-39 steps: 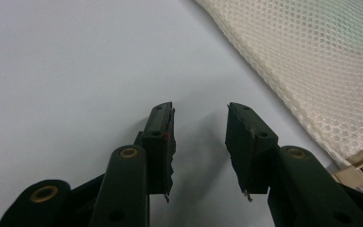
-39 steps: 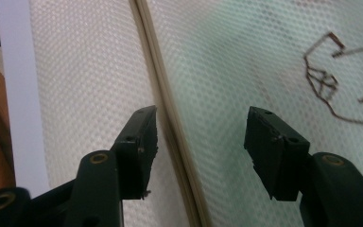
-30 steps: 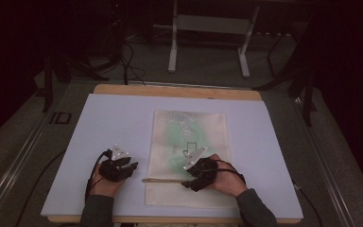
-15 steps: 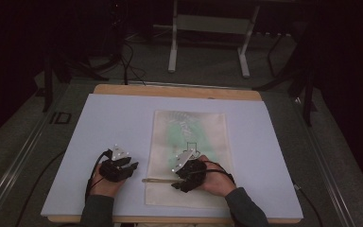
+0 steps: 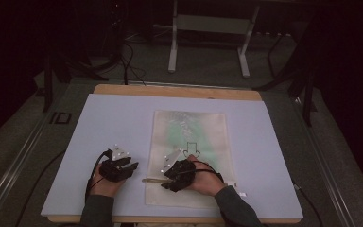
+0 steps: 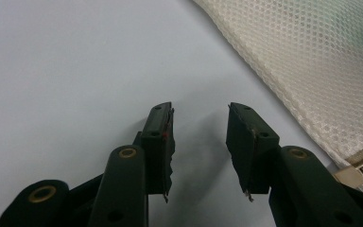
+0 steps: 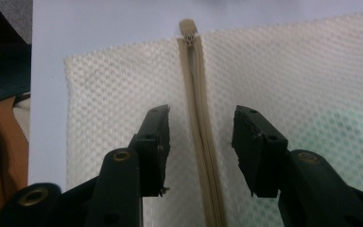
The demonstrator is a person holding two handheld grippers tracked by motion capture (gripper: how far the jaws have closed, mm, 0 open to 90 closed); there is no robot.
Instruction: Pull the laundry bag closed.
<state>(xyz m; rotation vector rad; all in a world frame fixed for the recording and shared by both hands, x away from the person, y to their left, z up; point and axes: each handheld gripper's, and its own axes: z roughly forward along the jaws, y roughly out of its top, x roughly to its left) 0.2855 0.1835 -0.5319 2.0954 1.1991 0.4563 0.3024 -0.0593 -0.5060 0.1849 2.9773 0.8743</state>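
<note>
A white mesh bag [image 5: 189, 142] with something green inside lies flat in the middle of the table. A beige zipper [image 5: 149, 180] runs across its near end. In the right gripper view the zipper [image 7: 199, 123] passes between my open jaws, and its end tab [image 7: 187, 27] sits at the bag's edge ahead. My right gripper [image 5: 166, 179] hovers low over the bag, pointing left along the zipper, its fingers apart around [image 7: 201, 113]. My left gripper [image 5: 133, 167] rests open just left of the bag, over bare table [image 6: 201, 111], with the mesh bag [image 6: 312, 61] to its right.
The pale mat [image 5: 113, 123] covers a wooden table [image 5: 179, 91] with room on both sides of the bag. A small white tag [image 5: 241, 194] lies by the bag's near right corner. Cables and a metal stand [image 5: 208, 28] are on the dark floor beyond.
My right gripper has slid left along the zipper toward the bag's left edge. The left gripper has stayed where it was.
</note>
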